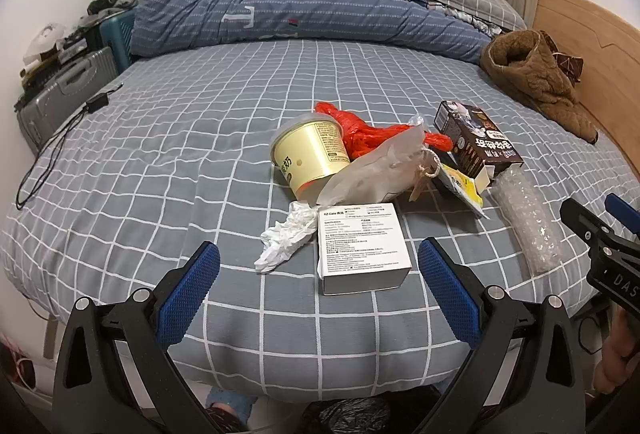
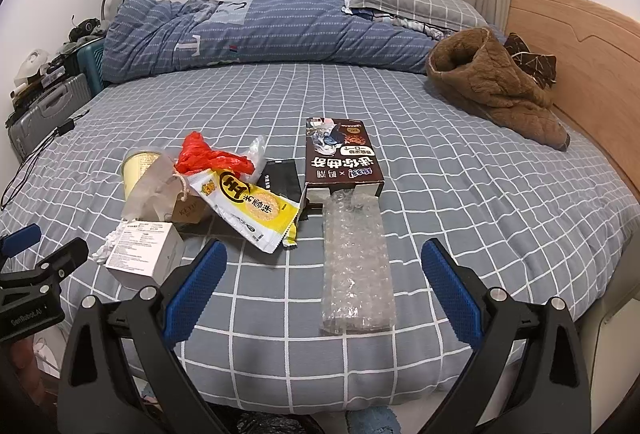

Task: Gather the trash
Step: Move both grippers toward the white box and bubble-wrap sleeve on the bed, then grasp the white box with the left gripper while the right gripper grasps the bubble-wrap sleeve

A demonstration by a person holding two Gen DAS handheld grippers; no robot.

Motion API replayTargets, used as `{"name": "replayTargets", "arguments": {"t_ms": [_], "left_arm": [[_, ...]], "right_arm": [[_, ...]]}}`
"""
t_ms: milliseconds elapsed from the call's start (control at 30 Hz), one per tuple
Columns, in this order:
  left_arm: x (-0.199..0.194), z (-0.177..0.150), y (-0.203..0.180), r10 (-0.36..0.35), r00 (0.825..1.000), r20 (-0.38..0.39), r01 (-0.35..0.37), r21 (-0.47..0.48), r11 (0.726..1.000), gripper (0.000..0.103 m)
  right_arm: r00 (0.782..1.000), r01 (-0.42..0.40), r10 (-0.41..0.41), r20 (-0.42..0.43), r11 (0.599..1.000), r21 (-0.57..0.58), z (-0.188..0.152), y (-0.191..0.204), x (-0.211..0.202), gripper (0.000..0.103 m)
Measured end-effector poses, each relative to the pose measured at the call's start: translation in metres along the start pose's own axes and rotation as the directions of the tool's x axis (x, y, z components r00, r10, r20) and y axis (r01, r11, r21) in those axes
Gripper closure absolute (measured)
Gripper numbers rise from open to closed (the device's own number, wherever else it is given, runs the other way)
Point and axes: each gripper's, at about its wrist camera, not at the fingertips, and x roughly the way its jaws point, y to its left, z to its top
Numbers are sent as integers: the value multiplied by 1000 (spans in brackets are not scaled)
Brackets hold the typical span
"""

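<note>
Both claws spread, empty: left claw (image 1: 319, 288), right claw (image 2: 324, 284). White box (image 1: 362, 248) at your 12 o'clock: light, stiff; pinch side walls. Bubble wrap (image 2: 356, 266): soft, slippery; grip mid-length.

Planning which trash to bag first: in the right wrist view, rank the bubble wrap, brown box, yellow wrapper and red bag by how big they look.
1. bubble wrap, though it lies nearest the camera
2. brown box
3. yellow wrapper
4. red bag, partly hidden
</note>
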Motion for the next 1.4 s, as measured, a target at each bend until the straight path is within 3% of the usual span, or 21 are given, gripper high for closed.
{"name": "replayTargets", "arguments": {"t_ms": [267,867,1067,1233,1367,1400], "left_arm": [[7,-3,-3,-3,1000,-17,3,1,1000,6],[74,-19,-33,-5,993,-120,6,9,1000,6],[89,-20,-35,-8,990,-137,8,2,1000,8],[97,-21,-37,-1,989,-149,4,16,1000,17],[101,-22,-38,1,989,-151,3,23,1000,22],[102,-23,-38,6,989,-150,-2,31,1000,29]], "right_arm": [[1000,0,0,-17,1000,-9,-3,0,7,9],[988,39,-38,-151,999,5,-24,-27,69,12],[981,35,-24,-192,998,55,-24,-31,85,19],[976,33,-19,-218,998,59,-24,-29,93,27],[969,30,-16,-247,998,54,-28,-27,99,41],[967,33,-20,-254,998,45,-29,-26,100,47]]}}
